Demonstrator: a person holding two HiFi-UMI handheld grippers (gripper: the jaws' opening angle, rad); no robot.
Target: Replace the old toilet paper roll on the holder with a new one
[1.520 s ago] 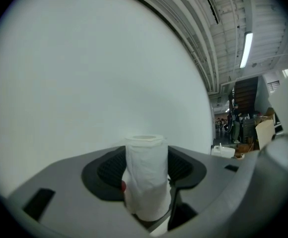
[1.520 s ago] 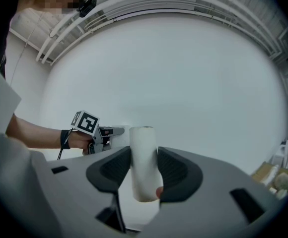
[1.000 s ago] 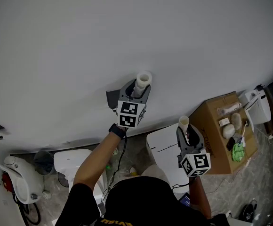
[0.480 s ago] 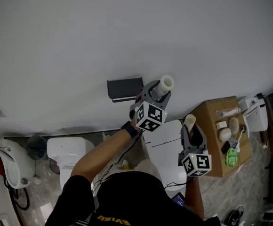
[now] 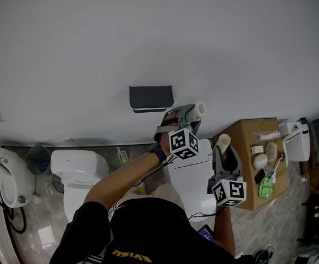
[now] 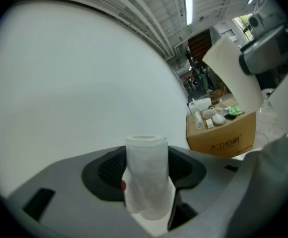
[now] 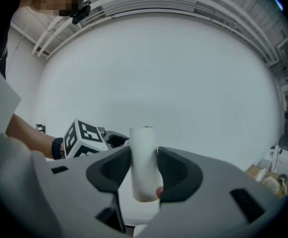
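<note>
While right tool clamps tube, left tool pinches paper roll.

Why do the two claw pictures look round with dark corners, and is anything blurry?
Left gripper view: a wide-angle lens curves the ceiling lines and blackens the corners; the close paper roll looks soft, the cardboard box crisper. Right gripper view: same rounding, plus a mosaic patch added afterwards. Head view: milder curving.

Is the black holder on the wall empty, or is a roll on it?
Looks empty: no roll shows on the holder. The left hand-held gripper holds a thin paper roll away from it.
</note>
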